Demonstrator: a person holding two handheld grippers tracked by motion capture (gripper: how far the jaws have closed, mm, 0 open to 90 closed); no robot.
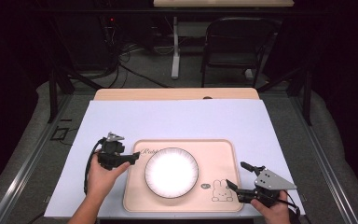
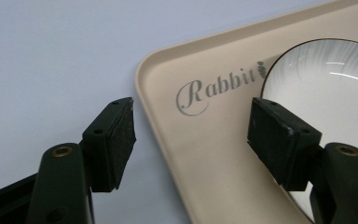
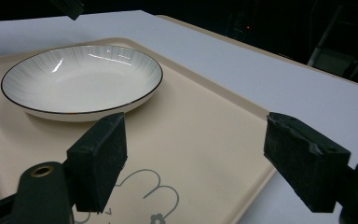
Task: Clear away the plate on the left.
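A white plate [image 1: 171,171] with a thin dark rim sits in the middle of a beige tray [image 1: 214,154] printed with a rabbit drawing. My left gripper [image 1: 134,157] hovers at the tray's left edge, open, with nothing between its jaws. In the left gripper view its jaws [image 2: 191,112] straddle the tray's corner [image 2: 214,154] by the word "Rabbit", with the plate [image 2: 326,79] just behind the right jaw. My right gripper [image 1: 235,173] is open and empty at the tray's right front corner. In the right gripper view it [image 3: 196,128] points across the tray [image 3: 205,158] toward the plate [image 3: 81,77].
The tray lies on a pale sheet [image 1: 177,119] that covers most of a wooden table [image 1: 177,94]. A dark folding chair [image 1: 235,44] and cables stand on the floor beyond the far edge. Metal rails run along both sides of the table.
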